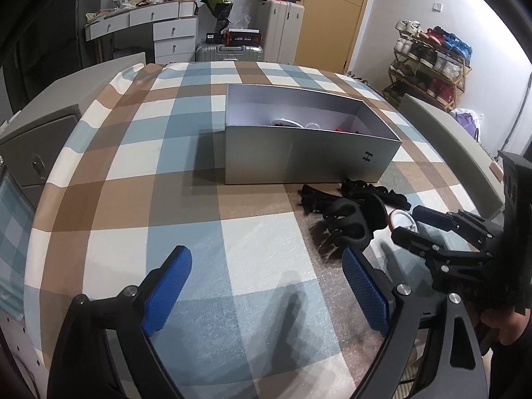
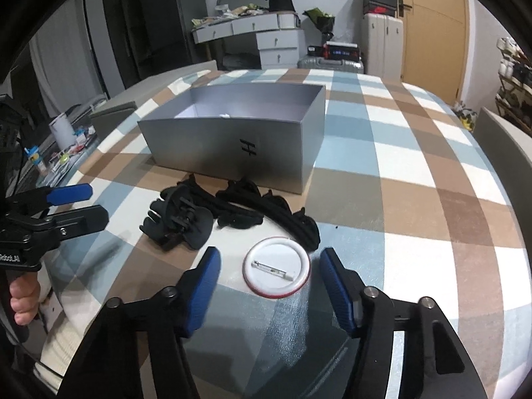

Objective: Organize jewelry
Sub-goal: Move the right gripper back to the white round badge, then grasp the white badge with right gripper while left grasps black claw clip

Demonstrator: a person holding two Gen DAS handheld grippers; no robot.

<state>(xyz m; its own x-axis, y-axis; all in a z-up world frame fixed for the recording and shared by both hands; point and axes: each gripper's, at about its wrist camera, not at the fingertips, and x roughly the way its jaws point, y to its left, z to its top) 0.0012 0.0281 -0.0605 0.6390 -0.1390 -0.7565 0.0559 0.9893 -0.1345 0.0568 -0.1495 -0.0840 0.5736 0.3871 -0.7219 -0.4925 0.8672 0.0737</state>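
A round white badge (image 2: 276, 267) with a red rim lies pin side up on the checked cloth (image 2: 399, 199). My right gripper (image 2: 270, 254) is open around the badge, with a small gap left at each blue pad. A black hair claw (image 2: 179, 219) and several black hair ties (image 2: 266, 209) lie just beyond it, in front of the open silver box (image 2: 216, 143). In the left wrist view my left gripper (image 1: 266, 256) stands open over bare cloth, and the hair claw (image 1: 349, 222) sits by its right finger. The box (image 1: 299, 156) holds a few small pieces (image 1: 292, 123).
The table's rounded edge falls away at the left and right. A grey chair back (image 1: 442, 126) stands beyond the right edge and a shoe rack (image 1: 429, 63) behind it. A cluttered surface with a white cup (image 2: 61, 131) sits to the left. A hand (image 2: 23, 299) holds the left gripper's handle.
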